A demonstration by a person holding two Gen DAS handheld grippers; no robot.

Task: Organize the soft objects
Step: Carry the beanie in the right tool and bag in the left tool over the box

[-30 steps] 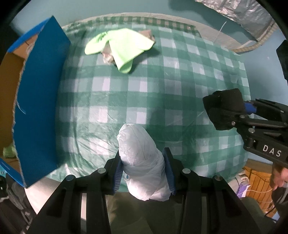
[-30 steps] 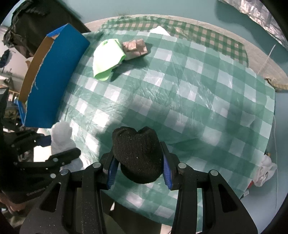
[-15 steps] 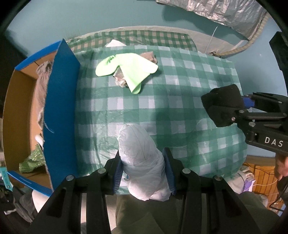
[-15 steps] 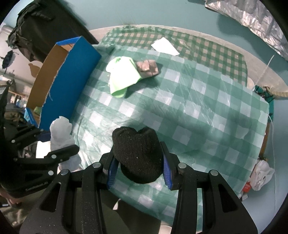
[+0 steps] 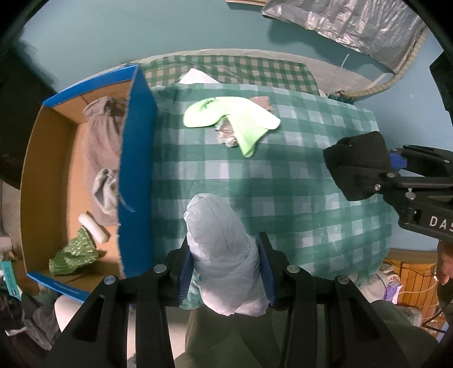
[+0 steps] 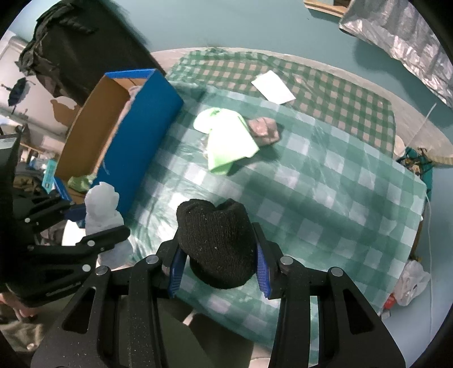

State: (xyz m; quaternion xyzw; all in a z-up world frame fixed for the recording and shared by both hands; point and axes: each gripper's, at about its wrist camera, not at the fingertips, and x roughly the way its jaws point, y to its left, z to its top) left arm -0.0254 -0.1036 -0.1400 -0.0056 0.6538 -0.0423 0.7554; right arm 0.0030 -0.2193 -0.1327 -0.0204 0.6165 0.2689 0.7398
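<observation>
My left gripper [image 5: 225, 269] is shut on a white plastic-wrapped bundle [image 5: 220, 249], held high above the near edge of the green checked table [image 5: 283, 184]. My right gripper [image 6: 218, 263] is shut on a black knit hat [image 6: 216, 240], also held above the table; the hat shows at the right of the left wrist view [image 5: 358, 167]. A neon green cloth [image 5: 232, 119] and a brownish crumpled item [image 6: 264, 130] lie at the table's far side. An open blue cardboard box [image 5: 136, 169] stands at the left, holding grey cloth [image 5: 100, 136] and a green item [image 5: 73, 254].
A white paper [image 6: 273, 87] lies on the darker checked cloth beyond the table. A silver foil sheet [image 5: 348, 22] lies on the teal floor at the far right. A wooden crate [image 5: 410, 280] and plastic bags [image 6: 410, 283] sit by the table's right side.
Both grippers have risen away from the table, each still holding its item. The view has widened, and the inside of the blue box now shows.
</observation>
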